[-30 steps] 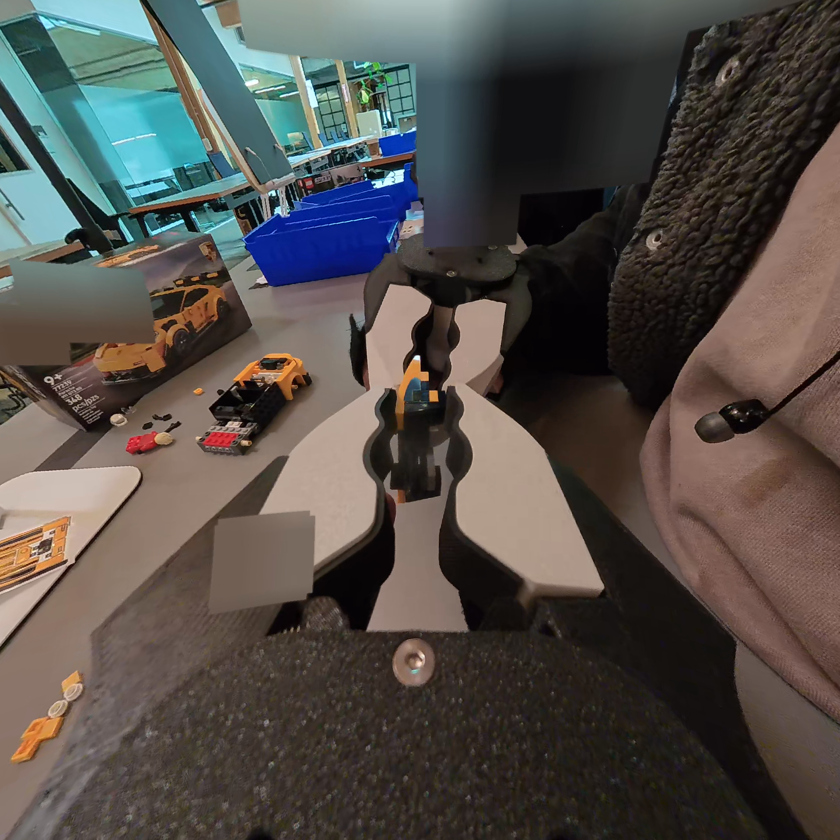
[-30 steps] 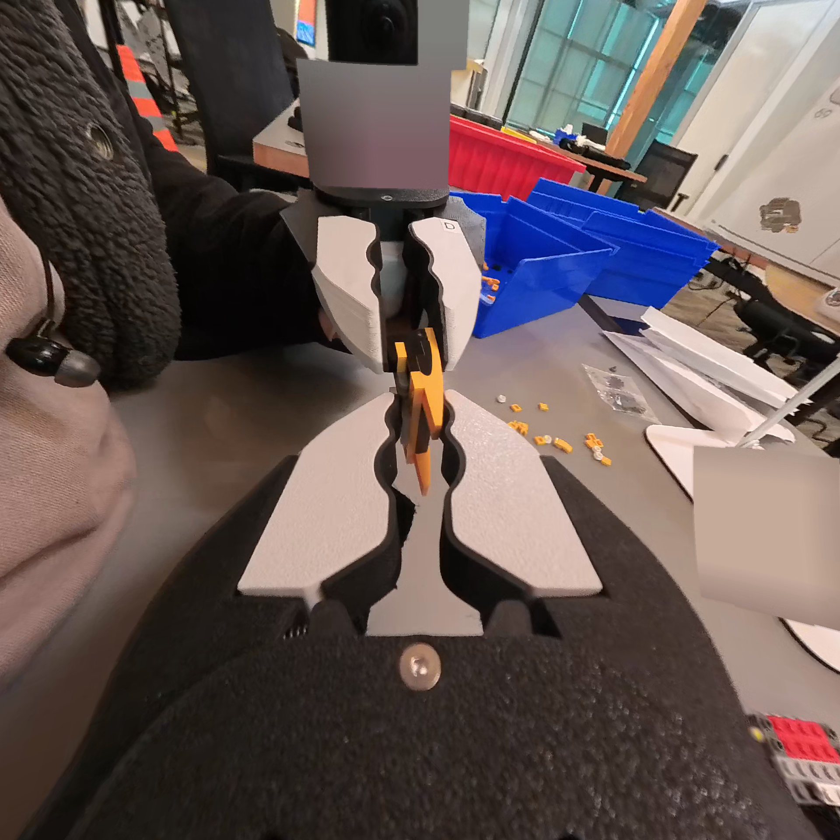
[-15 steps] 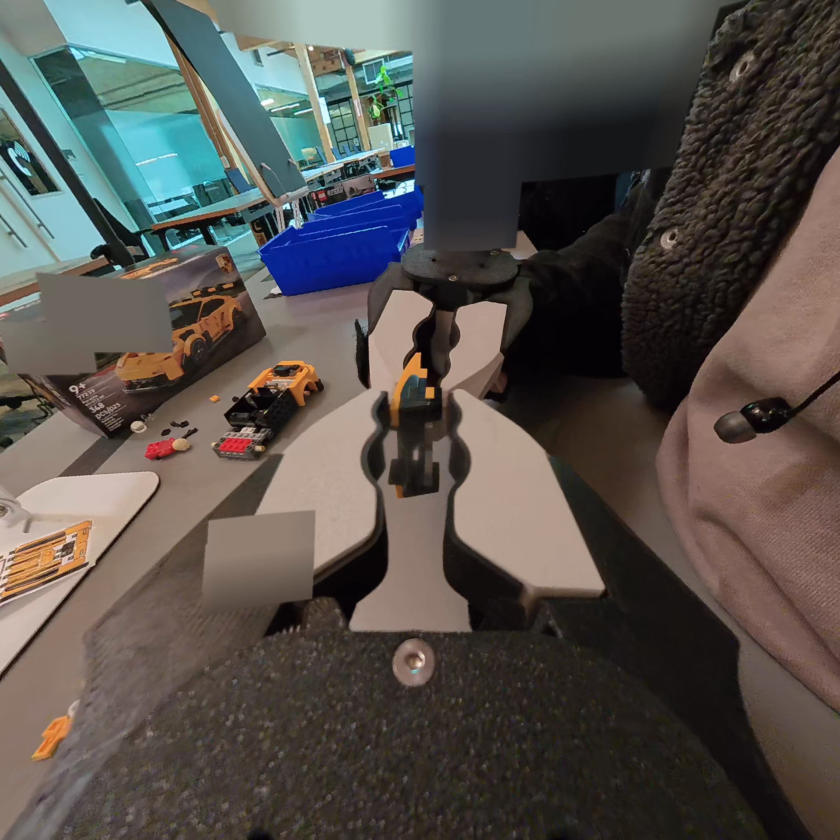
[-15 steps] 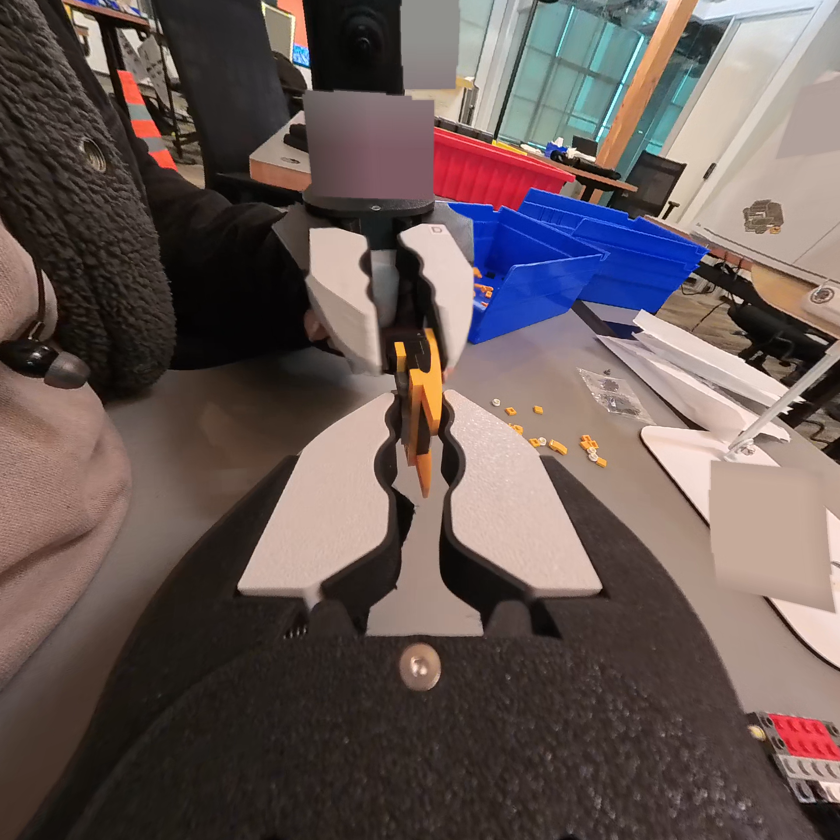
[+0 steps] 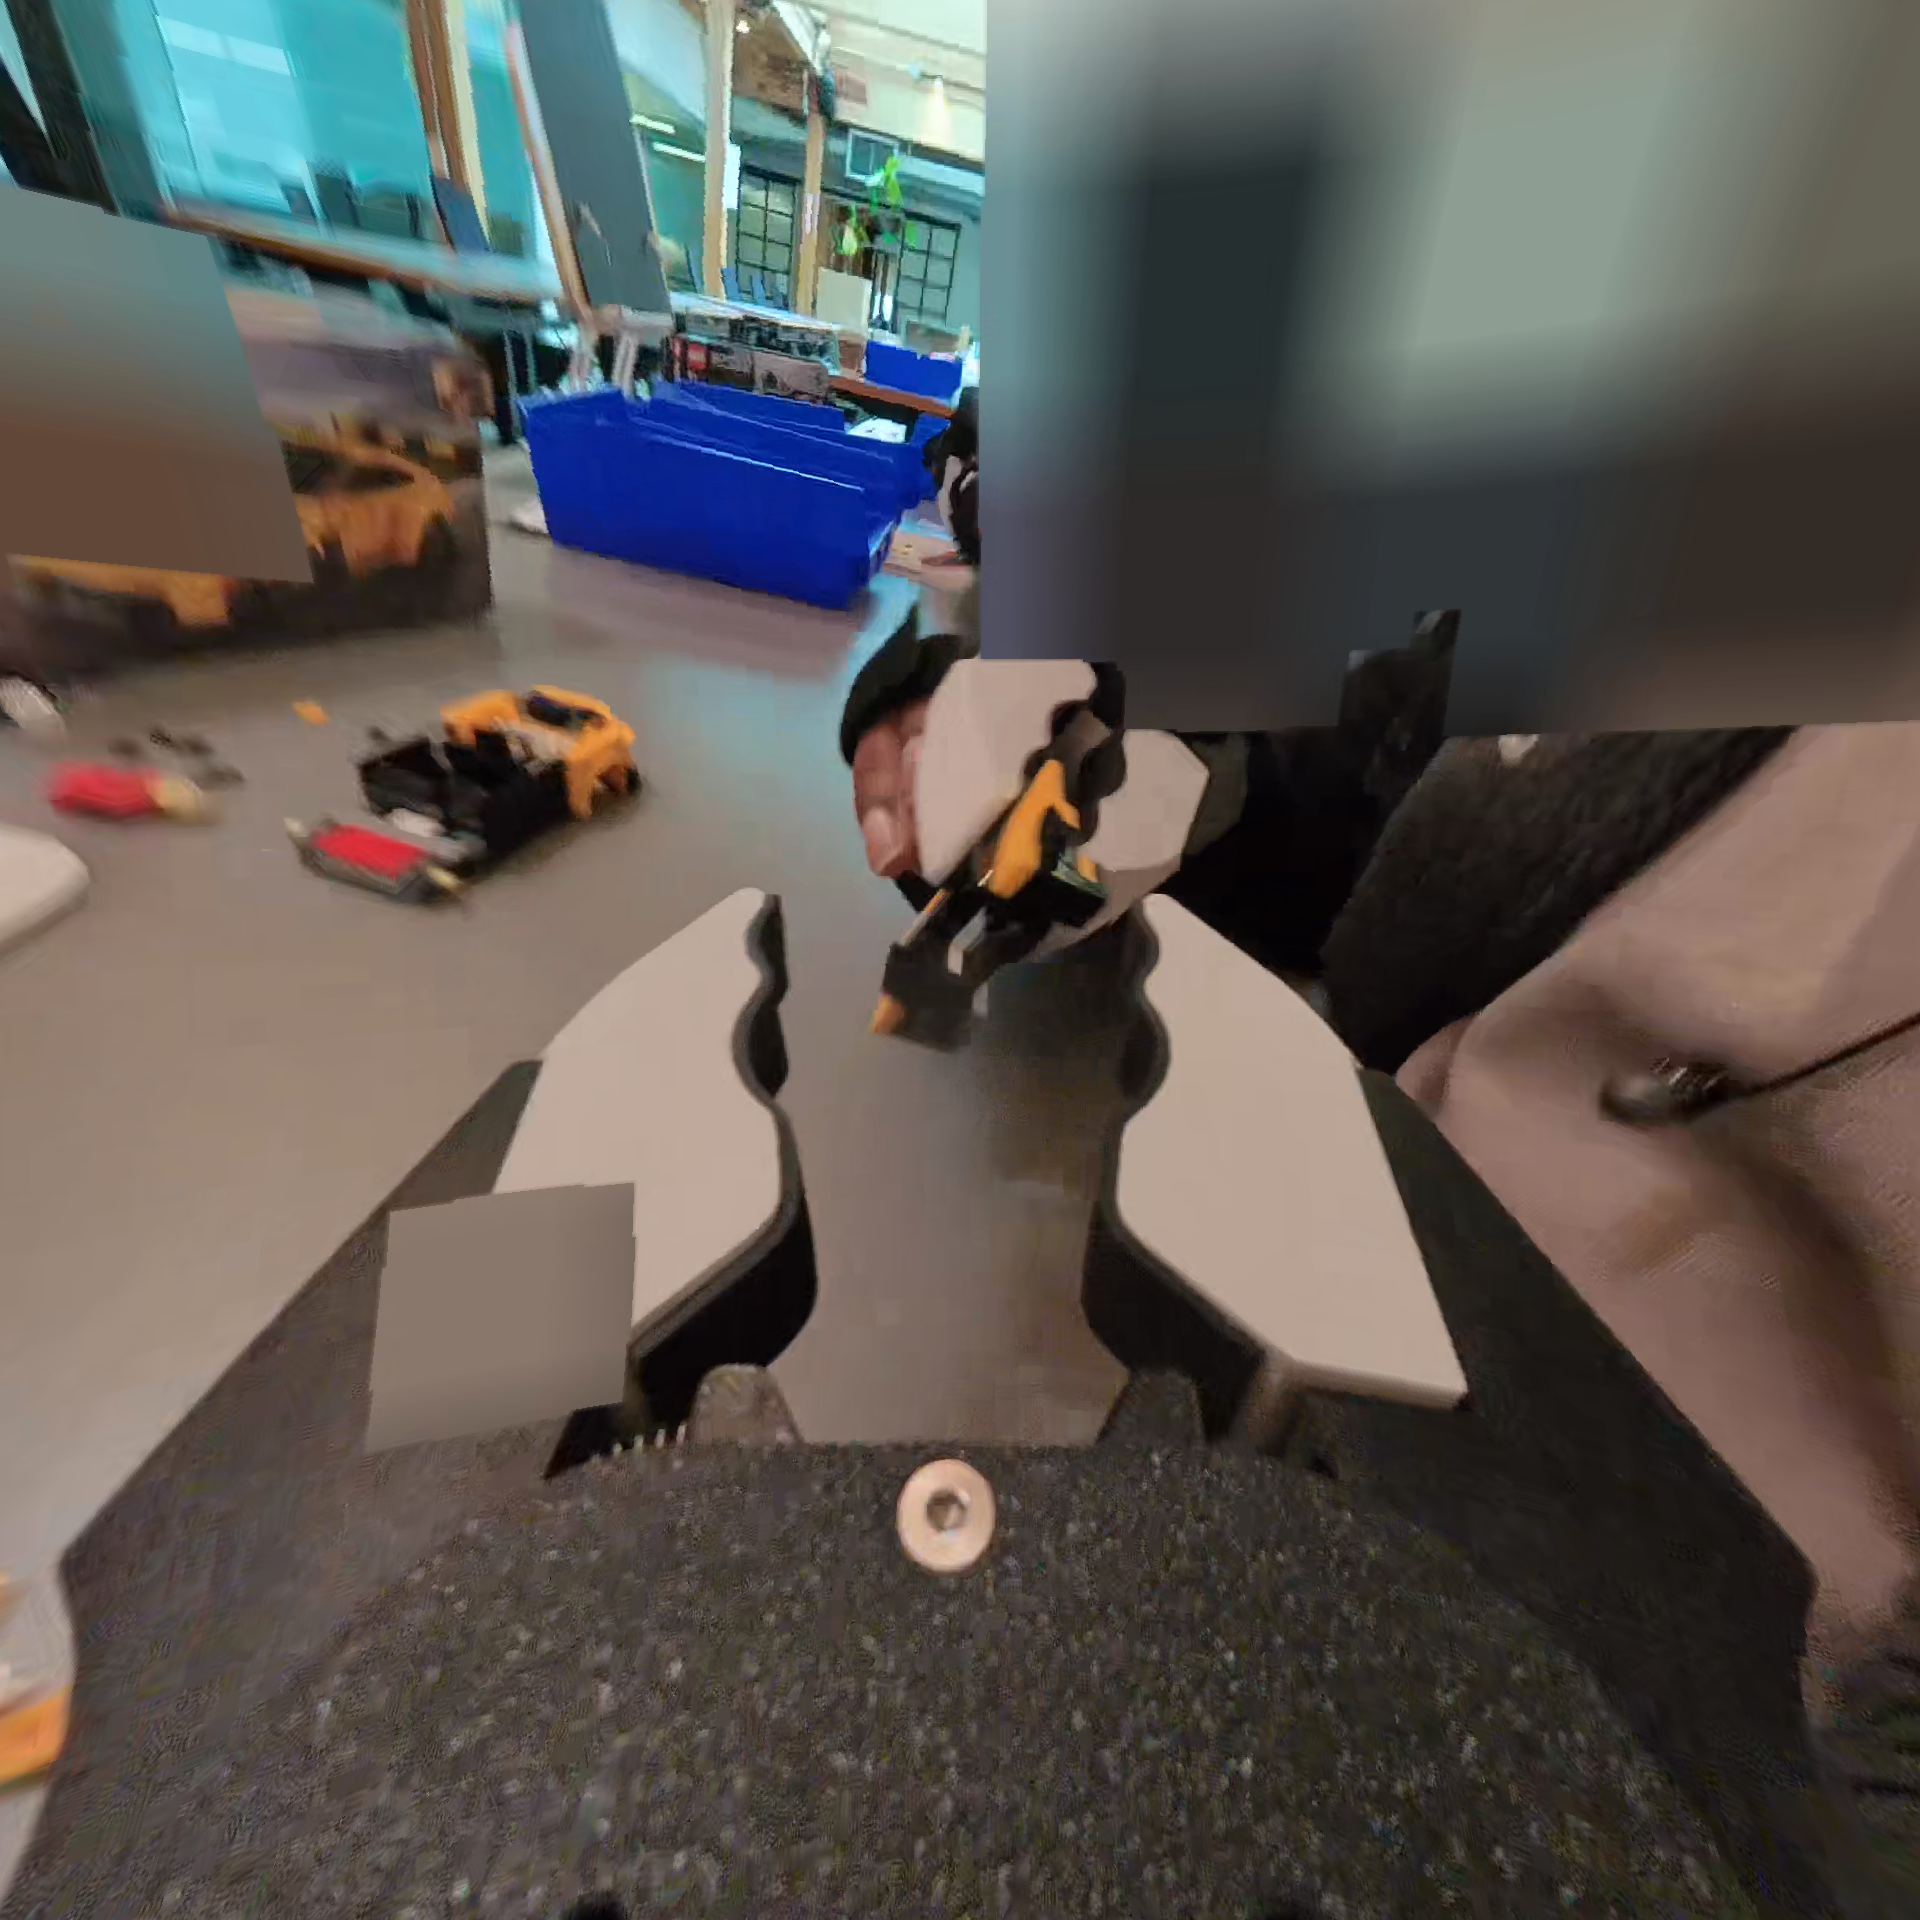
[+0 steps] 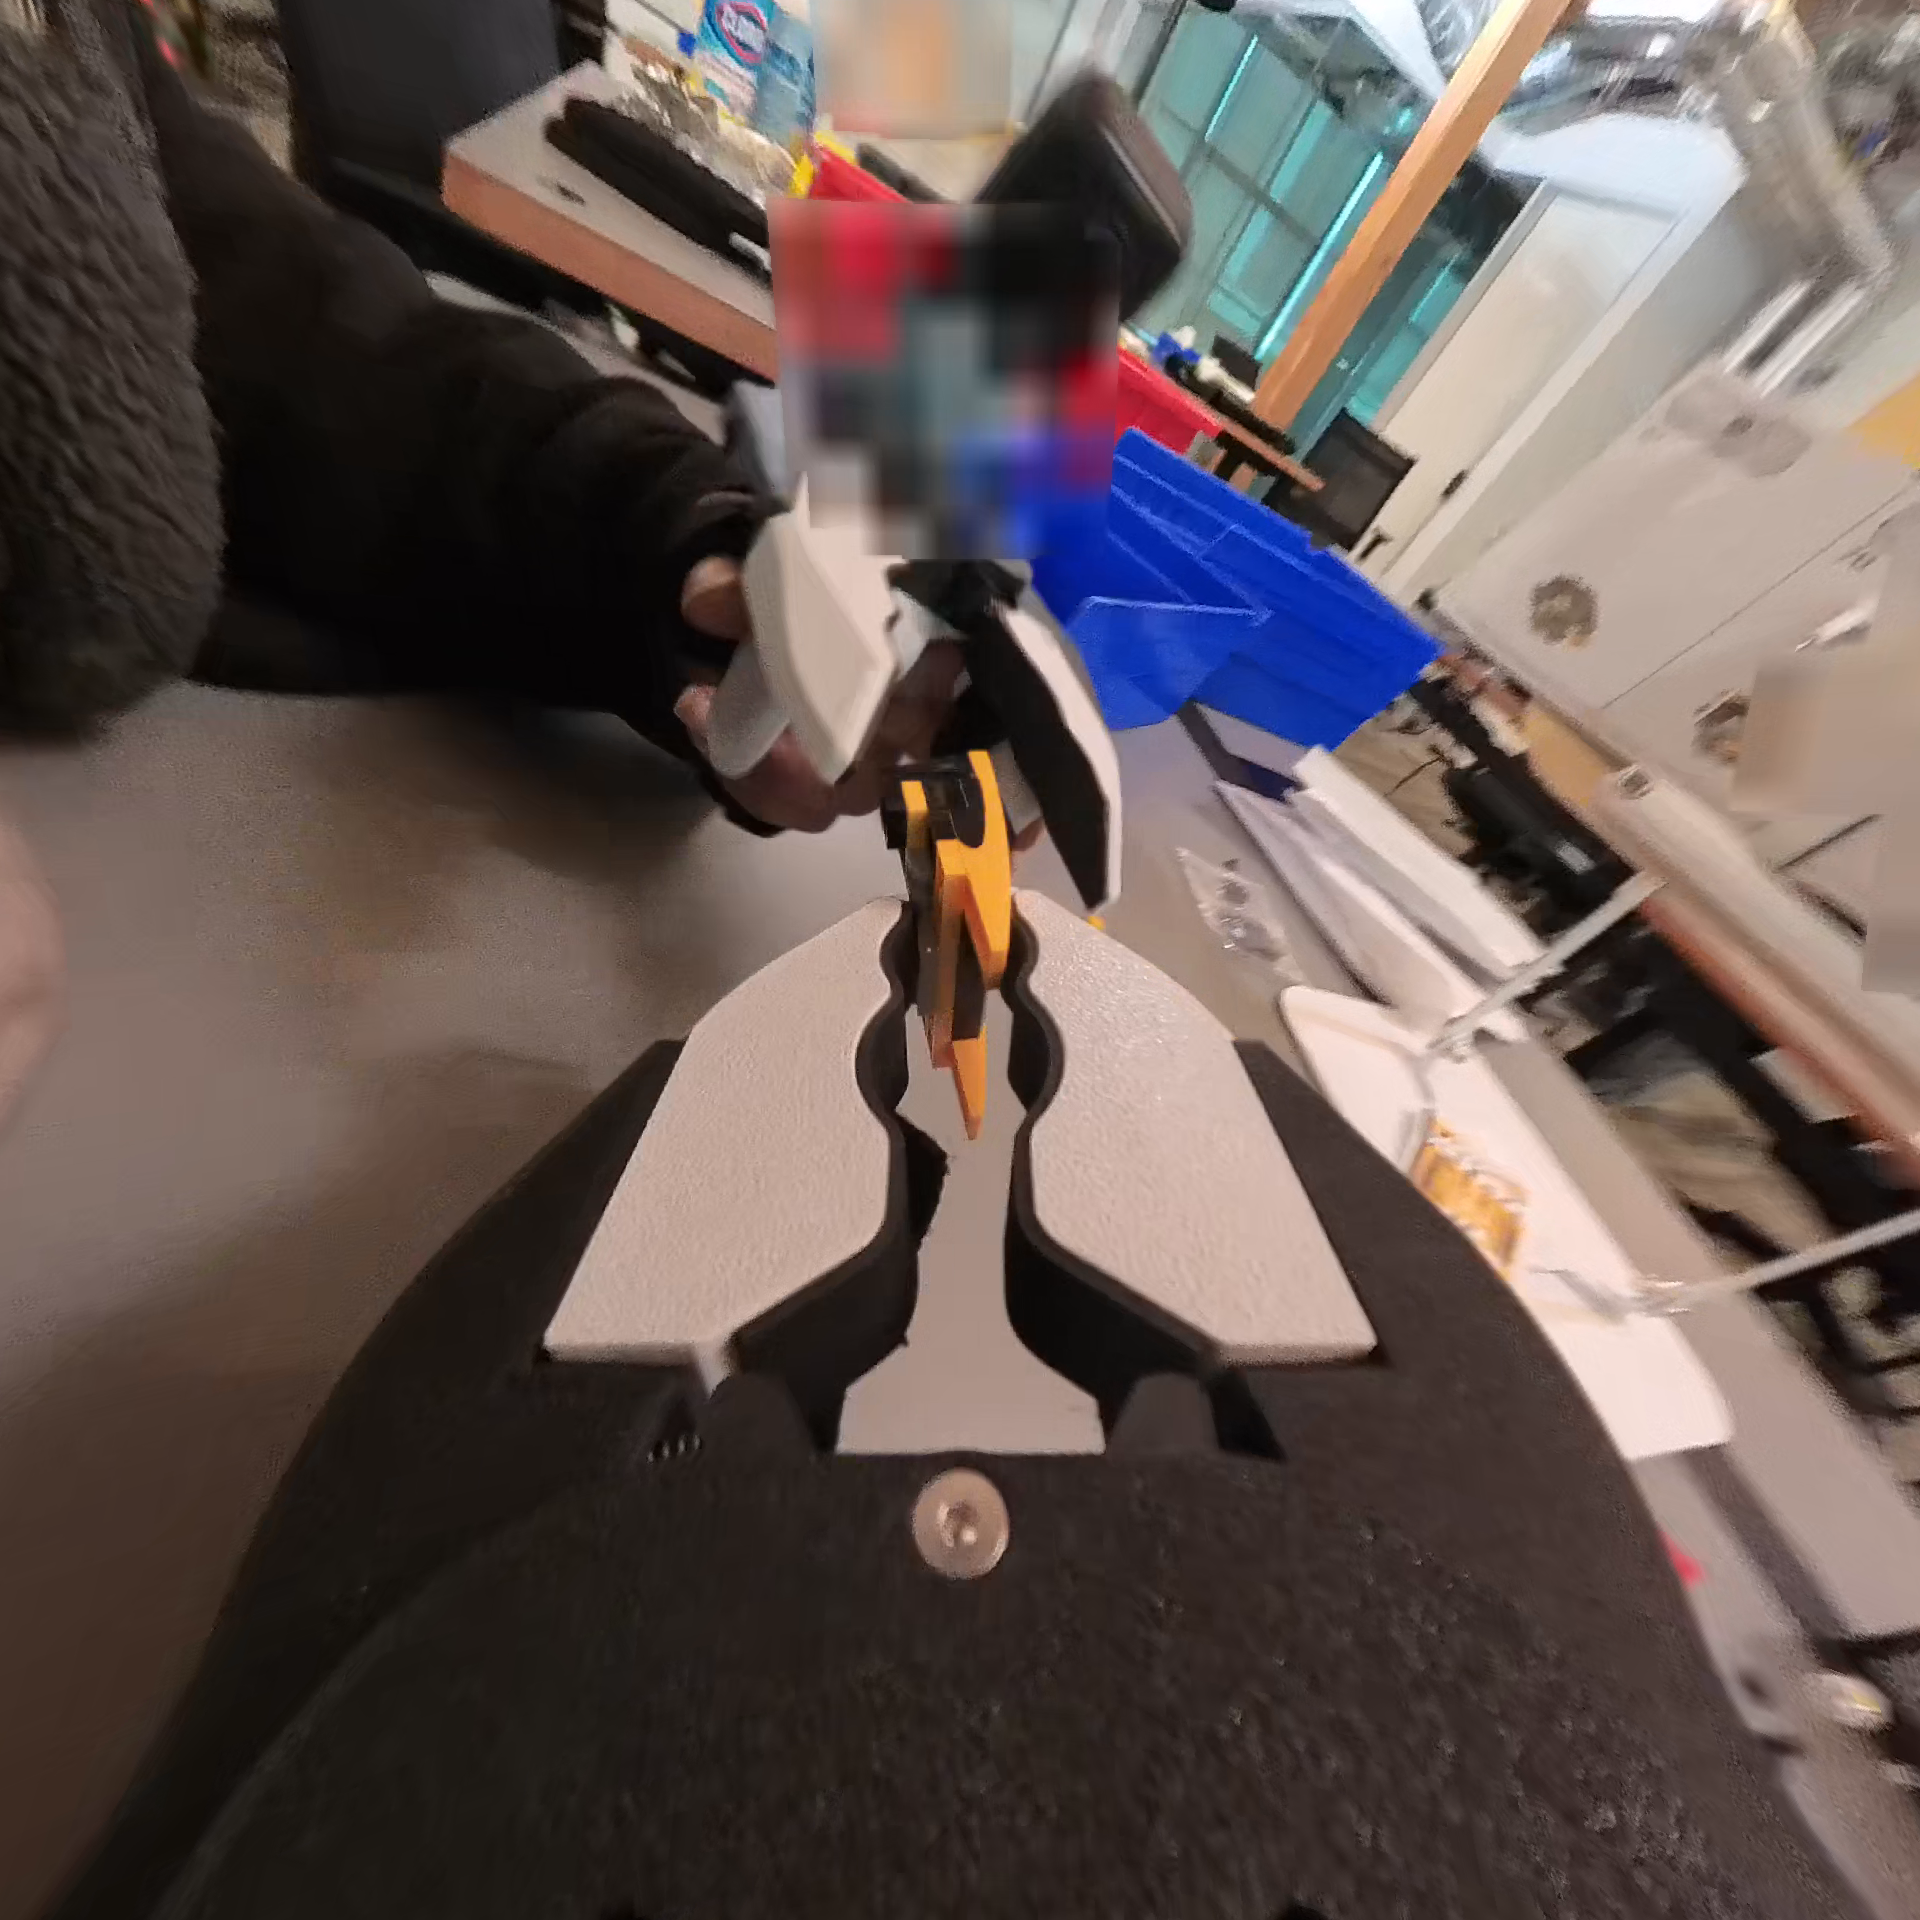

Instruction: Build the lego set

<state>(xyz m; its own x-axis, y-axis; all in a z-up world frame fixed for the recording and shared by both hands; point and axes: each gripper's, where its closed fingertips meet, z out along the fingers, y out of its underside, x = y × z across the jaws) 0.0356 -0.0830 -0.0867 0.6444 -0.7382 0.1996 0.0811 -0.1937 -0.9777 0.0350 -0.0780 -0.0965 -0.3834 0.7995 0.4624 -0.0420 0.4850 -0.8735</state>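
Observation:
A small orange and black lego assembly [image 6: 961, 935] sits between my right gripper's [image 6: 958, 920] fingertips, which are shut on it. In the left wrist view the same assembly [image 5: 997, 883] hangs tilted from the right gripper [image 5: 1039, 821] just above the grey table. My left gripper [image 5: 956, 925] is open and empty, its fingers wide apart in front of the assembly. It also shows open in the right wrist view [image 6: 925, 717], just behind the assembly. A partly built black and orange car [image 5: 499, 790] lies on the table to the left.
A red piece [image 5: 114, 790] and small loose parts lie left of the car. The set's box [image 5: 395, 520] and blue bins [image 5: 727, 488] stand behind. In the right wrist view, blue bins [image 6: 1226, 613] and white sheets [image 6: 1455, 1143] are at right. A person's torso is close by.
My left gripper has opened, let go of the assembly and drawn back. The right gripper keeps hold of the assembly, now tilted. Both views have swung.

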